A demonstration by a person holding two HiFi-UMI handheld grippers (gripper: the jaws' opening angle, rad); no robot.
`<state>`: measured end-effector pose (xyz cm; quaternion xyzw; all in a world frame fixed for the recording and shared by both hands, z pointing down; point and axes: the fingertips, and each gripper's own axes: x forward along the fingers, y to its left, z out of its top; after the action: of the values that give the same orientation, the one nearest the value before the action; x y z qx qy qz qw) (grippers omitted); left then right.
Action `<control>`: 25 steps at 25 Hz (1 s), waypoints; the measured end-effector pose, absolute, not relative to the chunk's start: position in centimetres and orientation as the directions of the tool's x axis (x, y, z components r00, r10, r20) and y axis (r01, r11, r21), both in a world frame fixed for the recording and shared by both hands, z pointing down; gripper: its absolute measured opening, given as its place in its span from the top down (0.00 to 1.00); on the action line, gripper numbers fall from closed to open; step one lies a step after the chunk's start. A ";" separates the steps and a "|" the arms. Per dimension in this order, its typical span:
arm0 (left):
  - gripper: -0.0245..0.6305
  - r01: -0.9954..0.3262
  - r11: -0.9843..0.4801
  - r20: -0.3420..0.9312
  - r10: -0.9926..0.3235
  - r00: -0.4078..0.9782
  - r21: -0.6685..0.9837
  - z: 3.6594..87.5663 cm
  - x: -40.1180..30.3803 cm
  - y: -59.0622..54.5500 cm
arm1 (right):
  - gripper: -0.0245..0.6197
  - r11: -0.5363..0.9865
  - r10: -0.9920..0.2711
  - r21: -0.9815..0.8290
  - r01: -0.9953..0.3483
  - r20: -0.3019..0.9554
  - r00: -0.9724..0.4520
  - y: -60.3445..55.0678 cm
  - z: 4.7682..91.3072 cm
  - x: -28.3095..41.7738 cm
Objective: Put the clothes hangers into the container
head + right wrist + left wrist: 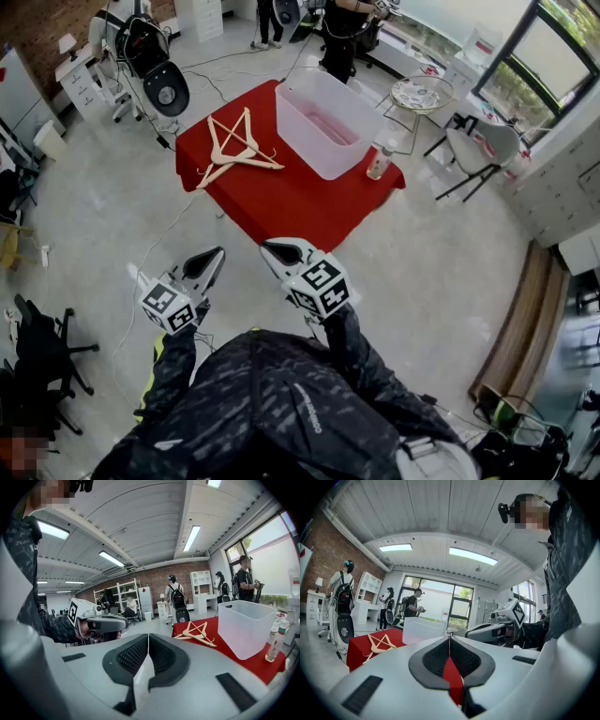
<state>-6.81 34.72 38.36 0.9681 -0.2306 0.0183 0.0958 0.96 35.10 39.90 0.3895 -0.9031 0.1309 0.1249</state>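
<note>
In the head view the left gripper (208, 261) and right gripper (281, 251) are held side by side short of the red-covered surface (281, 202), both empty. The wooden clothes hangers (239, 145) lie in a crossed pile well ahead of the fingers and a little to their left. The clear container (323, 150) stands ahead and to the right, just beside the pile, and no hanger shows inside it. I count one container, one bottle (380, 161) near its right corner, and two hangers for certain; a third may be tangled in, which I cannot settle. In the left gripper view the fingers (440, 656) are pressed together on nothing, with the hangers (379, 644) far ahead to the left and the container (424, 630) just left of straight ahead. In the right gripper view the fingers (133, 656) are likewise closed and empty, with the hangers (199, 632) ahead to the right and the container (246, 625) further right. The hangers look light, stiff and smooth, likely to snag each other by the hooks. A pinch on a shoulder bar near the neck would probably lift one cleanly.
</note>
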 end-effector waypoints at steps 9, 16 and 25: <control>0.94 -0.457 -0.867 0.075 -0.451 0.889 0.197 38.7 -7.1 35.4 | 0.93 0.673 -0.652 -0.144 -0.725 0.347 -0.674 35.9 40.5 0.6; 0.94 -0.455 -0.865 0.077 -0.450 0.890 0.212 39.0 -7.7 35.8 | 0.93 0.693 -0.620 -0.140 -0.707 0.382 -0.685 36.6 41.0 -0.7; 0.94 -0.430 -0.878 0.068 -0.425 0.903 0.213 39.0 -9.2 36.2 | 0.93 0.696 -0.610 -0.125 -0.707 0.416 -0.674 36.8 41.8 -2.7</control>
<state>-9.24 36.18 39.02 0.9689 -0.2205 0.0097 0.1122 -2.74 36.85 41.76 0.3643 -0.9042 0.1394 0.1741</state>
